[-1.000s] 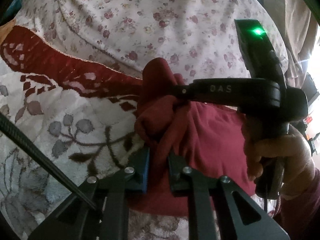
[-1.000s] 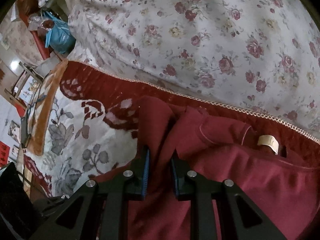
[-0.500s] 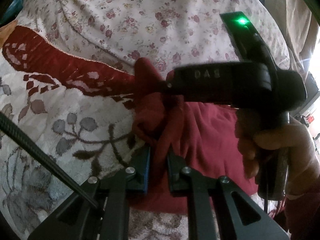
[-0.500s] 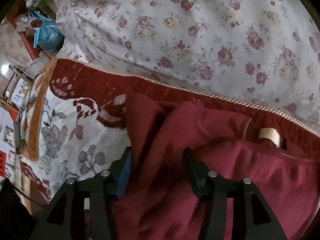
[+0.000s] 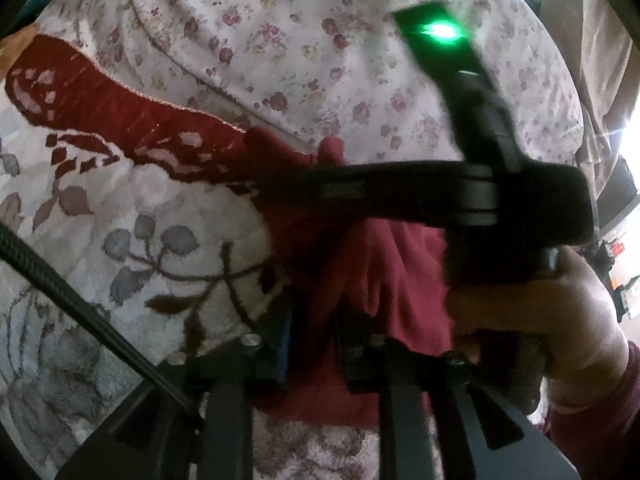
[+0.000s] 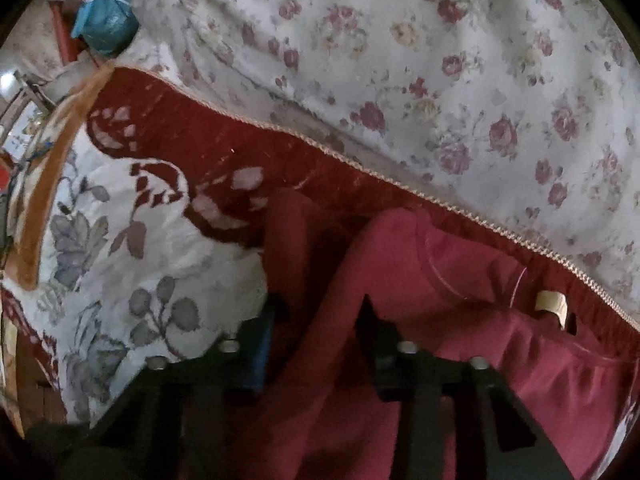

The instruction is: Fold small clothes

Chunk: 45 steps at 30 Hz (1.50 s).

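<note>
I am working on the blanket (image 5: 120, 240), the pale one with grey leaves and a dark red border. The garment (image 5: 384, 264), a red knit piece, lies on it, bunched up against that border, which meets a floral sheet (image 5: 300, 40) at its far edge.

The left gripper (image 5: 320, 332) points down at the near edge of the garment. Its jaws have just been opening and now stand a little apart. A ridge of red cloth fills the gap between them. The picture is blurred there, and I cannot tell whether the pads are pinching it.

The right gripper (image 6: 320, 332) is over the same heap, nearer the border. Its jaws have just been closing, yet in its own view they stand well apart. A long fold of the garment runs up between them. There is a dark gap between the cloth and the blue-padded finger (image 6: 260, 344), so I see no grip. The other finger lies over the cloth.

From the left view, the right gripper's black body crosses above the garment, blurred, with a green light (image 5: 440, 32) on top. A hand (image 5: 540, 320) in a red sleeve (image 5: 600, 420) holds its handle.

A pale label (image 6: 552, 304) shows at the garment's neckline, close to the border's corded edge.
</note>
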Available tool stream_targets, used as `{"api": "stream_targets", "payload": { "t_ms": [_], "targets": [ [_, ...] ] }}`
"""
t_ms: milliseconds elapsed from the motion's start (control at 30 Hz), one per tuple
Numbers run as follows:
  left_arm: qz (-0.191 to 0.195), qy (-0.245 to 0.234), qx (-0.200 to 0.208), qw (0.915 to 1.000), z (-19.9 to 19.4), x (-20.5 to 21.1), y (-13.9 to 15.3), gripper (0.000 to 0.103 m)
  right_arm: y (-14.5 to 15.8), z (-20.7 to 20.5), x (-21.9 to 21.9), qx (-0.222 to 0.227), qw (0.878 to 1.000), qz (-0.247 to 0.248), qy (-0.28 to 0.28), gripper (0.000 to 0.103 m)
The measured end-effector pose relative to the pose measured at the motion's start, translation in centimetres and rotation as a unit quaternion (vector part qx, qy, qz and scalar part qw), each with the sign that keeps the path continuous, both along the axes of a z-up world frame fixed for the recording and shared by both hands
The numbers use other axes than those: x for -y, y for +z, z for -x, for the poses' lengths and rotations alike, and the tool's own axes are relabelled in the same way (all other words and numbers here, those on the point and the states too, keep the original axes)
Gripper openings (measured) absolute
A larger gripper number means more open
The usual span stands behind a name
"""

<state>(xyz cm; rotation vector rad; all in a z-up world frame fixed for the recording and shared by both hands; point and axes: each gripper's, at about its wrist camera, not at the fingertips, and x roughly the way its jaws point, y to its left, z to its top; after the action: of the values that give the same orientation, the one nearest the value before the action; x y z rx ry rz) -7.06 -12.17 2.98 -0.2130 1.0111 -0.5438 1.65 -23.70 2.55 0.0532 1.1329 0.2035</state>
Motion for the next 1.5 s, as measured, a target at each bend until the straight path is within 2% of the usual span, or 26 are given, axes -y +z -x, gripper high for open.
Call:
{"api": "stream_targets", "payload": {
  "t_ms": [100, 200, 300, 333, 367, 400, 433, 500, 600, 700, 800, 967, 1133, 1300, 1500],
  "targets": [
    [0.008, 0.011, -0.016, 0.9998, -0.4, -0.6, -0.4, 0.055, 1.1, 0.6, 1.3, 0.013, 1.0, -0.018, -0.001, 0.027],
    [0.009, 0.017, -0.019, 0.9996, -0.4, -0.5, -0.7, 0.062, 1.9, 0.9, 2.5, 0.024, 0.999, -0.047, -0.009, 0.027],
    [-0.01, 0.003, -0.01, 0.9999, -0.1, 0.6, -0.9, 0.062, 2.0, 1.2, 3.5, 0.028, 0.997, -0.067, -0.015, 0.027],
    [-0.019, -0.004, -0.006, 0.9998, 0.1, 0.9, -0.9, 0.059, 1.9, 1.3, 3.6, 0.028, 0.997, -0.073, -0.017, 0.027],
    [-0.026, -0.011, 0.0, 0.9996, 0.3, 1.3, -0.9, 0.04, 1.9, 1.4, 3.8, 0.029, 0.996, -0.078, -0.019, 0.027],
    [-0.03, -0.017, 0.004, 0.9994, 0.5, 1.5, -0.9, 0.031, 1.9, 1.5, 4.0, 0.03, 0.996, -0.08, -0.02, 0.027],
    [-0.031, -0.02, 0.008, 0.9993, 0.7, 1.7, -0.7, 0.029, 1.9, 1.6, 4.1, 0.031, 0.996, -0.084, -0.021, 0.027],
    [-0.026, -0.023, 0.017, 0.9993, 1.0, 1.9, -0.3, 0.021, 2.0, 1.9, 4.4, 0.035, 0.995, -0.087, -0.023, 0.025],
    [-0.008, -0.02, 0.019, 0.9996, 1.8, 2.3, 0.5, 0.016, 2.9, 2.8, 5.3, 0.046, 0.994, -0.094, -0.027, 0.024],
    [0.012, -0.028, 0.031, 0.999, 3.4, 3.3, 2.1, 0.014, 4.3, 3.8, 6.5, 0.059, 0.993, -0.099, -0.03, 0.024],
    [0.0, -0.048, 0.059, 0.9971, 5.6, 5.6, 4.0, 0.013, 5.9, 5.2, 8.3, 0.073, 0.991, -0.106, -0.04, 0.024],
    [0.0, -0.074, 0.062, 0.9953, 7.7, 10.0, 5.5, 0.013, 8.3, 8.2, 12.6, 0.095, 0.988, -0.102, -0.06, 0.023],
    [-0.005, -0.112, 0.062, 0.9917, 9.1, 15.9, 6.1, 0.013, 9.1, 11.2, 18.2, 0.106, 0.985, -0.095, -0.094, 0.021],
    [-0.027, -0.156, 0.06, 0.9855, 10.6, 21.7, 5.1, 0.013, 7.3, 14.2, 24.4, 0.098, 0.981, -0.098, -0.137, 0.021],
    [-0.06, -0.17, 0.033, 0.983, 11.0, 25.9, 1.6, 0.013, 2.3, 15.4, 28.8, 0.071, 0.974, -0.1, -0.19, 0.021]
  ]
}}
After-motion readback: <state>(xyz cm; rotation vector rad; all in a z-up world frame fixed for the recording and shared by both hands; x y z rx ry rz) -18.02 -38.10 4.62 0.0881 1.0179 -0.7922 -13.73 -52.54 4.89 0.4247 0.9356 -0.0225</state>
